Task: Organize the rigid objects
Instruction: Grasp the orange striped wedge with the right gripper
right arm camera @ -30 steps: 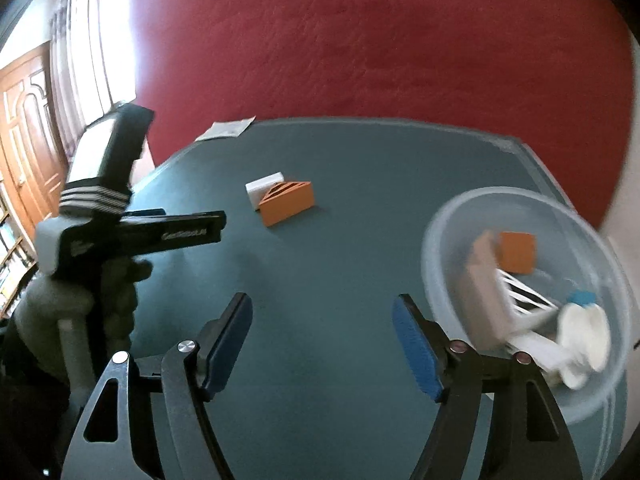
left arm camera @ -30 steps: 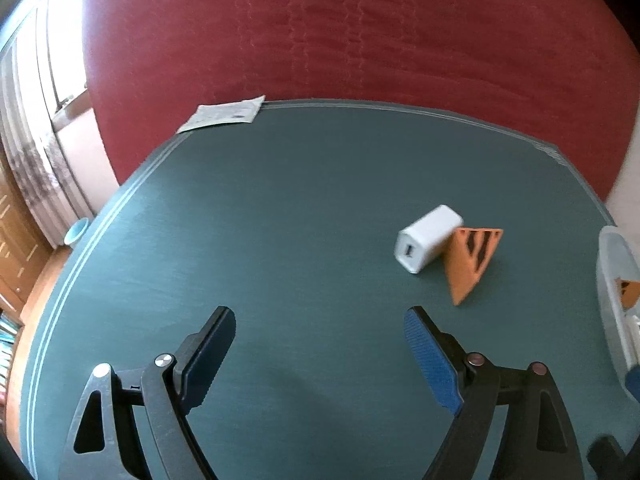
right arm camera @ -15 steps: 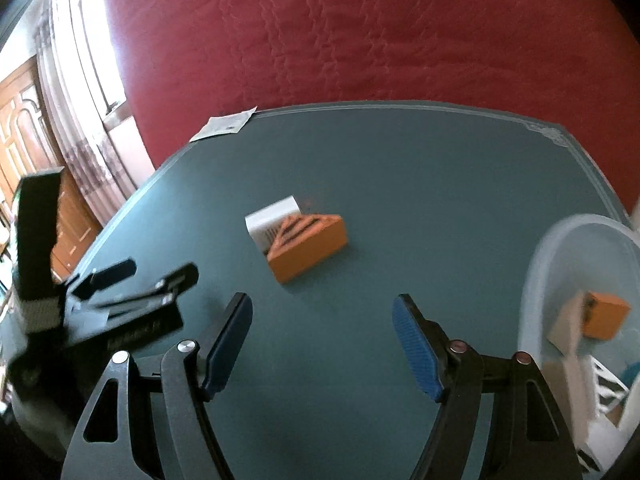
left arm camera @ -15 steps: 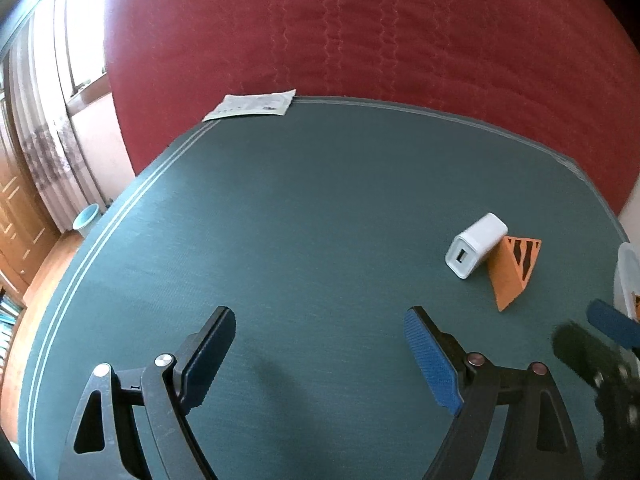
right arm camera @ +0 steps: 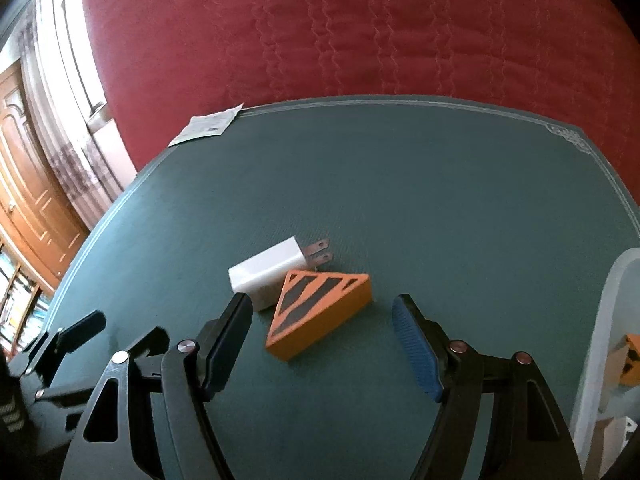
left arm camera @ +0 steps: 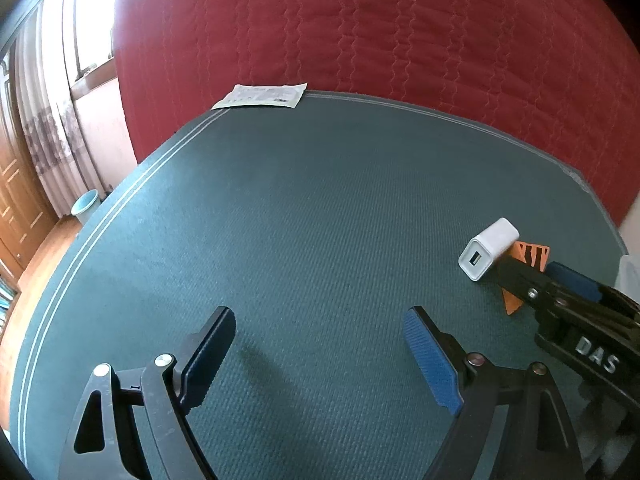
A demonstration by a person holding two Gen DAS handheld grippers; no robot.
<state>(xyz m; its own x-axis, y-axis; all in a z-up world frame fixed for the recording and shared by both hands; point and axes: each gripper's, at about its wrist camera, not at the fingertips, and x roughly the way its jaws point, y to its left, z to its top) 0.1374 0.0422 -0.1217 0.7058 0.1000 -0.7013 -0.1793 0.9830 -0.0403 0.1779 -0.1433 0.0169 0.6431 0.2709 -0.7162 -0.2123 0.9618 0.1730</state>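
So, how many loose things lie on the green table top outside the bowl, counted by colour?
White: 2, the charger and the paper sheet
Orange: 1, the striped wedge
Total: 3

A green-topped surface (left arm camera: 304, 216) against a red quilted backdrop, daylight from the left.

The surface is dark green with a fine weave and pale double border lines along its edge. Behind it rises a red quilted cover (right arm camera: 360, 28) stitched in wavy rows. At far left a bright window (left arm camera: 94, 12) with patterned curtains (left arm camera: 48, 136) lets in strong light. A wooden panelled door (right arm camera: 28, 184) stands beside it, above a wooden floor (left arm camera: 44, 248) with a pale blue bin (left arm camera: 85, 205). A printed paper sheet (left arm camera: 262, 95) lies at the surface's far corner.
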